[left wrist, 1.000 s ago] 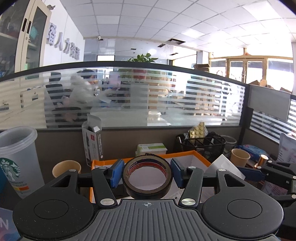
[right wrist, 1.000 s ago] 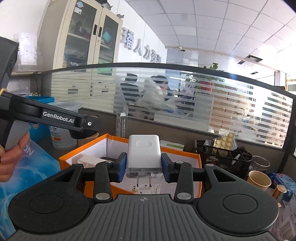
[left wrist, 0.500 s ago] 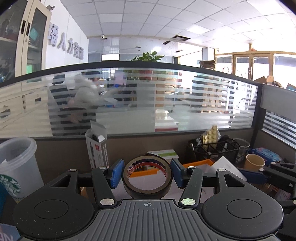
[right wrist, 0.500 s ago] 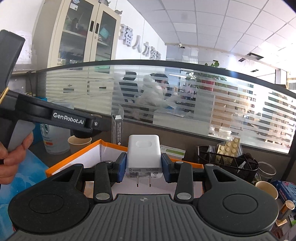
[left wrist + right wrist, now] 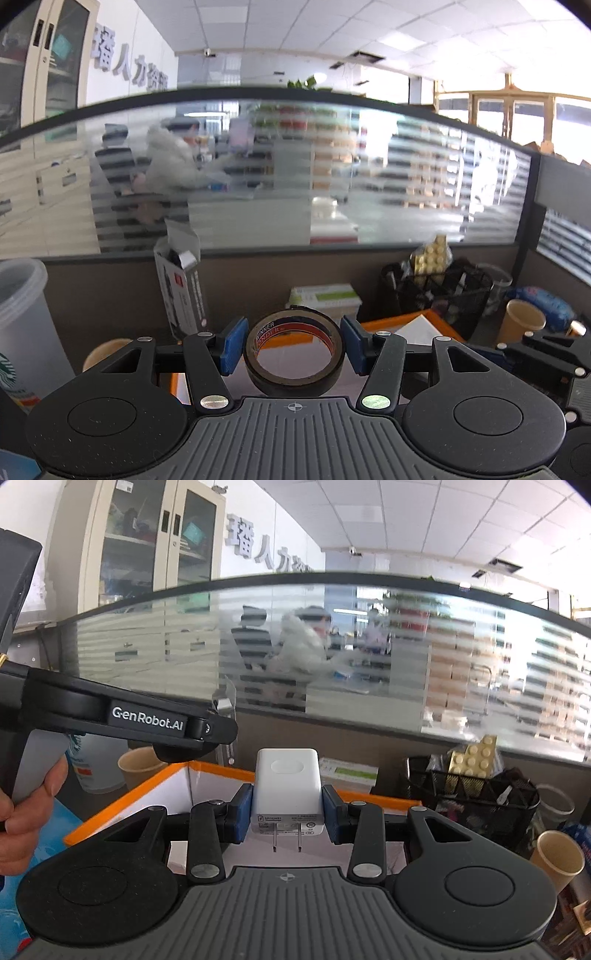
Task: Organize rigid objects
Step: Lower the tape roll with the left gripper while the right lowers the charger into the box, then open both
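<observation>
Nearest to the left wrist camera, one roll of dark tape [image 5: 295, 350] is held on edge in the left gripper [image 5: 294, 346]. Both blue pads [image 5: 232, 345] are pressed against the sides of the roll, so the gripper is closed as far as the roll allows. Nearest to the right wrist camera, one white charger [image 5: 287, 790] is squeezed in the right gripper [image 5: 288, 818], with its two metal pins pointed down. Both pads [image 5: 243, 818] are tight on its sides.

Below and behind both grippers, one white box with an orange rim [image 5: 122, 805] is seen on the counter [image 5: 484, 334]. At the left edge of the right view, one hand [image 5: 26, 812] is wrapped around the handle of the left gripper.

Farther back, two brown paper cups [image 5: 135, 766] [image 5: 557, 853] are counted, one on each side of the box. One clear plastic cup [image 5: 22, 317] is seen at the far left. One black mesh basket [image 5: 476, 797] is stood at the right, with one yellow toy brick [image 5: 472, 758] poking out. One open tall carton [image 5: 181, 284] and one flat green and white box [image 5: 325, 295] are set by the wall.
</observation>
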A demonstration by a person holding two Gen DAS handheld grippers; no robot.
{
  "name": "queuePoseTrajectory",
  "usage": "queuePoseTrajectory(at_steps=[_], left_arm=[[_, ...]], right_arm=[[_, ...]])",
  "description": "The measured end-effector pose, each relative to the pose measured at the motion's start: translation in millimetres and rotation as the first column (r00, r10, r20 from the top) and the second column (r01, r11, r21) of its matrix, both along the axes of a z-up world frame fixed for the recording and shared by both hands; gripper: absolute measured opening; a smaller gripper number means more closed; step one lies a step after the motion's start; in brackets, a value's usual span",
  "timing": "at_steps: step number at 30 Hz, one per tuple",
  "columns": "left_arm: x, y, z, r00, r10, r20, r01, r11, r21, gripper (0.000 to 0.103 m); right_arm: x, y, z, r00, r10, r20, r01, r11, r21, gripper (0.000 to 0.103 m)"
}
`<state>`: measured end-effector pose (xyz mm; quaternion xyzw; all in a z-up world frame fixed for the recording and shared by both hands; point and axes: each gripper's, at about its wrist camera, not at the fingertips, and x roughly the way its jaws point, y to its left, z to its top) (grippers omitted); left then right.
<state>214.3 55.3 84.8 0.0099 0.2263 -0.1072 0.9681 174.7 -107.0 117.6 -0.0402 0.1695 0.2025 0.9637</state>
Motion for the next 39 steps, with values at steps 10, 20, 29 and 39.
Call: queuePoseTrajectory(at_steps=[10, 20, 29, 39], left_arm=[[13, -4, -29, 0.997, 0.013, -0.073, -0.014, 1.000, -0.012, 0.053], [19, -5, -50, 0.991, 0.046, -0.123, -0.049, 0.999, -0.020, 0.053], [19, -13, -55, 0.991, 0.049, -0.125, -0.046, 0.999, 0.023, 0.053], [23, -20, -62, 0.987, 0.050, -0.153, -0.040, 0.997, 0.071, 0.054]], right_arm=[[15, -6, -16, 0.998, 0.000, -0.057, 0.000, 1.000, -0.008, 0.036], [24, -8, -26, 0.995, -0.010, -0.095, 0.008, 1.000, -0.021, 0.036], [32, -7, -37, 0.990, -0.027, -0.139, 0.019, 0.998, -0.061, 0.036], [37, -5, -47, 0.983, -0.036, -0.183, 0.018, 0.995, -0.098, 0.036]])
